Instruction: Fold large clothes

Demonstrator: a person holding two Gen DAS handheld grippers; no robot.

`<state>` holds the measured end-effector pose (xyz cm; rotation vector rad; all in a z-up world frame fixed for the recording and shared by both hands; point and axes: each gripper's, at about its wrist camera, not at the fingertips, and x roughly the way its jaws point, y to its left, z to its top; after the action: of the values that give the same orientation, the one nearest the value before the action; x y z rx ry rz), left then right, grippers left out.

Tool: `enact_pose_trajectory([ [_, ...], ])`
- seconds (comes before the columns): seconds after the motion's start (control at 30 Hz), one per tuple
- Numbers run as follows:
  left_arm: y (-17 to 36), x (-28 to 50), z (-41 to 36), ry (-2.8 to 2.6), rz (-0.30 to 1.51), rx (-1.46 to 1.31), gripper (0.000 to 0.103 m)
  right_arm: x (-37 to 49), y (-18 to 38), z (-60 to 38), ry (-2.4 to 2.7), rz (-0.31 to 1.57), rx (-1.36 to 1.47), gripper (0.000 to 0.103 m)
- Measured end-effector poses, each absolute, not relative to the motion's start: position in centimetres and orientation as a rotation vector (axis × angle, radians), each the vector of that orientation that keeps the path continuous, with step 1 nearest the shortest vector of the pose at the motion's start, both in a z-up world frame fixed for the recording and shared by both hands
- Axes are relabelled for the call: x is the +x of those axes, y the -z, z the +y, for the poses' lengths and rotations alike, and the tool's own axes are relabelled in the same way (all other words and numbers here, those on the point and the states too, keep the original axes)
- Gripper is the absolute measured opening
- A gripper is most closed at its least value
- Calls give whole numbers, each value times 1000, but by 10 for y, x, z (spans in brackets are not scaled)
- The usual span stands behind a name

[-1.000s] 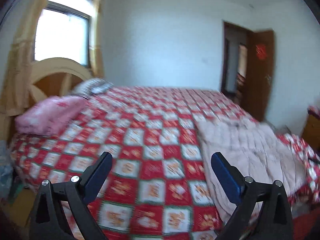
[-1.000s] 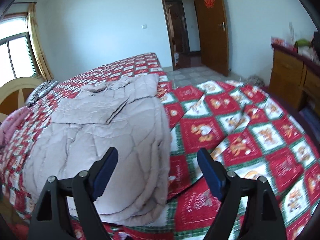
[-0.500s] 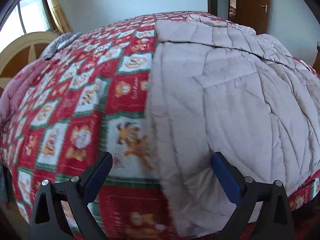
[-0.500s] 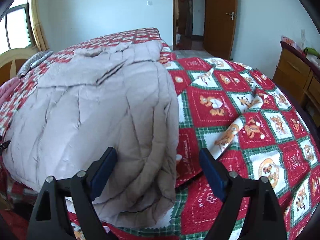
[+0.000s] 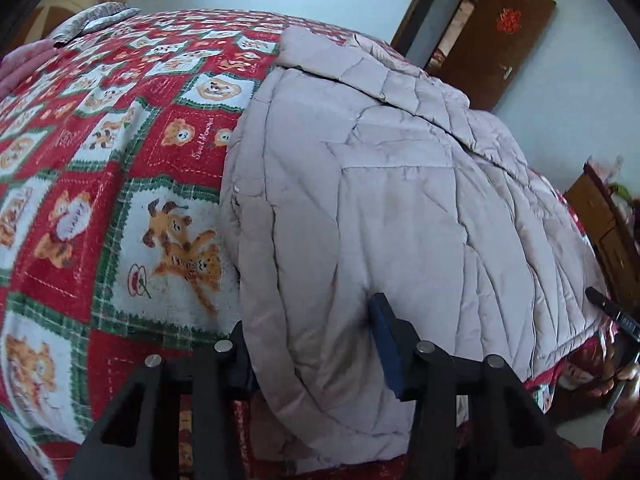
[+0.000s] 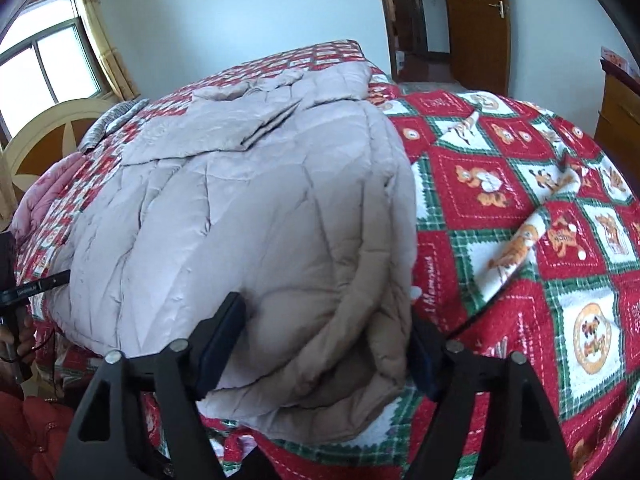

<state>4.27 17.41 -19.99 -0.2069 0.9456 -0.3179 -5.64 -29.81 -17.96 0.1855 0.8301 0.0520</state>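
A beige quilted coat (image 5: 400,200) lies spread on the bed's red, green and white patchwork cover (image 5: 120,160). My left gripper (image 5: 312,344) is at the coat's near left hem. Its jaws are closing, with the puffy hem bunched between them and the blue pad (image 5: 384,340) dented into the fabric. In the right wrist view the coat (image 6: 240,220) bulges between the wide jaws of my right gripper (image 6: 320,348) at its near right corner. These jaws are closing slightly and do not pinch the fabric.
The bed cover (image 6: 520,200) has a raised fold to the right of the coat. A pink pillow (image 6: 44,196) and a wooden headboard (image 6: 48,136) stand at the far end. A wooden dresser (image 6: 620,112) is on the right, and a brown door (image 5: 492,40) stands open.
The left gripper swung down from facing the room to the coat's near hem, and its jaws narrowed onto the fabric. The right gripper sank a little closer to the coat's corner.
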Motion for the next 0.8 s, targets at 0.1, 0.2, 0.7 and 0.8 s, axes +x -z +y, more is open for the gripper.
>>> enact_pose_trajectory([
  [0.1,198,39,164,317,914,-154,56,-51,179,-286,-11,822,73,68],
  [0.2,199,41,161,307,901,-121,56,-52,171,-283,-83,818,116,22],
  [0.7,96,3,225,601,735,-547,13,-125,104,-309,-240,730,430,14],
  [0.8,66,-2,231,648,698,-622,13,-137,77,-320,-255,653,483,14],
])
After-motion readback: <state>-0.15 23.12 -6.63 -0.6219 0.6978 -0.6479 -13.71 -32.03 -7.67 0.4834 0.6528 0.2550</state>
